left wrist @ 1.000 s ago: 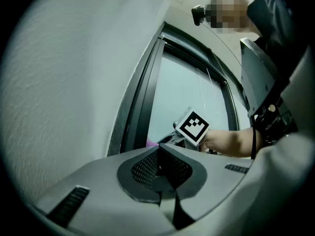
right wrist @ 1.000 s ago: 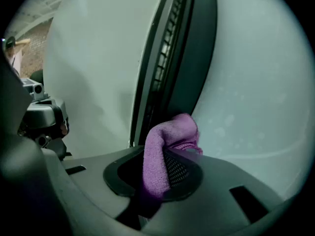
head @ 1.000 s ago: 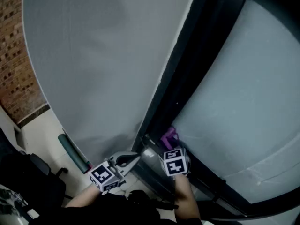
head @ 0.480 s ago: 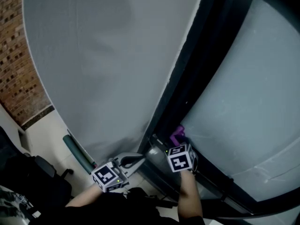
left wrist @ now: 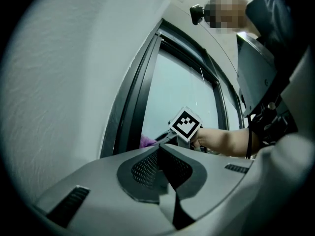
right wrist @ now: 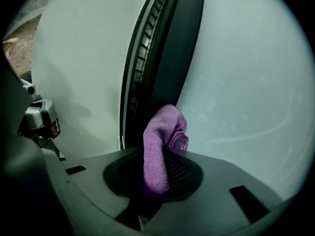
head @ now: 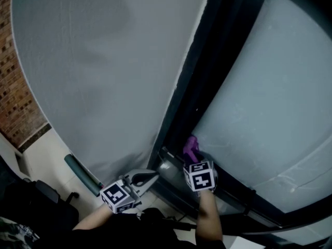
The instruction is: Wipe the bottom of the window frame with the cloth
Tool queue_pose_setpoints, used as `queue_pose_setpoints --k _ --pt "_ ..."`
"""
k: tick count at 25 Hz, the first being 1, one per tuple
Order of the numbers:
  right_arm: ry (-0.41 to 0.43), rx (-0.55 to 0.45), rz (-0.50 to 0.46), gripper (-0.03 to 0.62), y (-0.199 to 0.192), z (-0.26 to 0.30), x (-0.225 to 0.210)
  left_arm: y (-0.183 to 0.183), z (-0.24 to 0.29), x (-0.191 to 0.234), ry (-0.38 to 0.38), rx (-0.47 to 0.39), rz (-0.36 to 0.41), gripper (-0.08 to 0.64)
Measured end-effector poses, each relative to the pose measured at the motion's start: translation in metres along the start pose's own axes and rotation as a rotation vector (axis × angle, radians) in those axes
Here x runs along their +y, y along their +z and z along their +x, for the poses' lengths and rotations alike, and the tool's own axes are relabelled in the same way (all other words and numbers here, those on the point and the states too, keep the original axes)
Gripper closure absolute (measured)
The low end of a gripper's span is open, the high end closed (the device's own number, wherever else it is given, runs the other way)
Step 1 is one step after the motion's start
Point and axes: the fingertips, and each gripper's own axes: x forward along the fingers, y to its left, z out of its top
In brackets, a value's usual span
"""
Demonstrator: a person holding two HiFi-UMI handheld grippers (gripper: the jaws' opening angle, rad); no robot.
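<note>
Head view: the right claw [head: 193,162] is clamped on the purple cloth [head: 190,146], poking it into the corner where the dark window frame [head: 207,87] meets the glass [head: 270,102], which looks right for wiping. Left gripper view: the left claw [left wrist: 160,147] is pinched together on nothing, parked left of the frame, out of the way. Right gripper view: the cloth stands bunched between the jaws, its tip low at the frame.
</note>
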Motion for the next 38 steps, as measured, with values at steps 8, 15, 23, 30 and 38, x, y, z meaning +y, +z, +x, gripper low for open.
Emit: queue_pose_setpoints --k 8,15,23,30,38 --pt "-0.050 0.023 0.071 0.514 -0.024 -0.018 -0.017 -0.001 0.019 -0.013 -0.079 0.002 -0.029 0.557" --pt "-0.112 0.028 0.131 0.514 -0.050 -0.039 -0.039 -0.009 0.038 -0.024 -0.145 0.017 -0.019 0.557" --pt "-0.162 0.039 0.169 0.514 -0.070 -0.056 -0.055 -0.011 0.055 -0.035 -0.208 0.038 -0.013 0.557" --pt "-0.206 0.041 0.183 0.514 -0.081 -0.067 -0.066 -0.012 0.064 -0.041 -0.238 0.039 -0.015 0.557" --pt "-0.253 0.052 0.236 0.514 -0.109 -0.090 -0.084 -0.008 0.085 -0.061 -0.284 0.030 -0.020 0.557"
